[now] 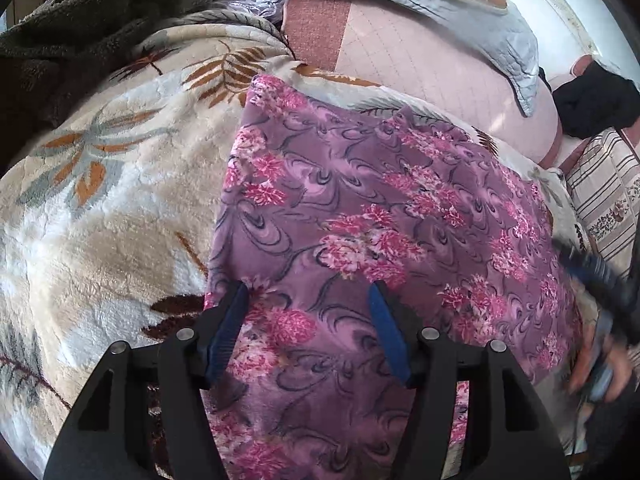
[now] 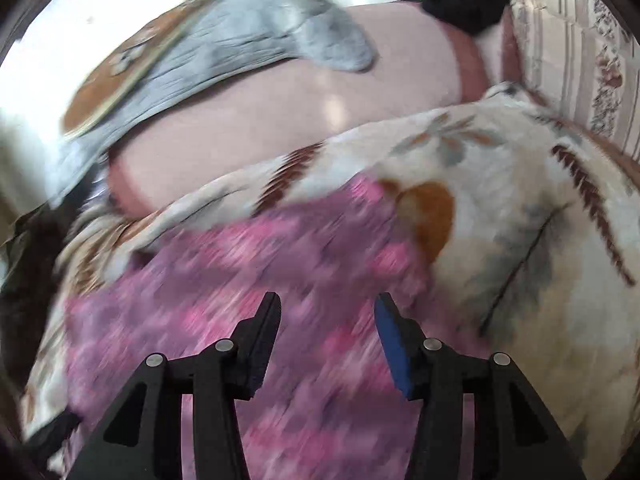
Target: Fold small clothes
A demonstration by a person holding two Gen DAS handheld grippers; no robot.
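Observation:
A purple cloth with pink flowers (image 1: pixel 380 208) lies spread flat on a cream leaf-patterned blanket (image 1: pixel 100 208). My left gripper (image 1: pixel 308 292) is open and empty just above the cloth's near left edge. My right gripper (image 2: pixel 328 304) is open and empty over the same cloth (image 2: pixel 248 288); its view is blurred by motion. The right gripper also shows as a blur with the person's hand at the cloth's right edge in the left wrist view (image 1: pixel 600 280).
A dark green fleece (image 1: pixel 92 20) is heaped at the far left. A pink mattress (image 1: pixel 420 60) and a pale blue quilted pillow (image 1: pixel 460 8) lie behind. A black cloth (image 1: pixel 592 104) and a striped cushion (image 1: pixel 604 196) sit at the right.

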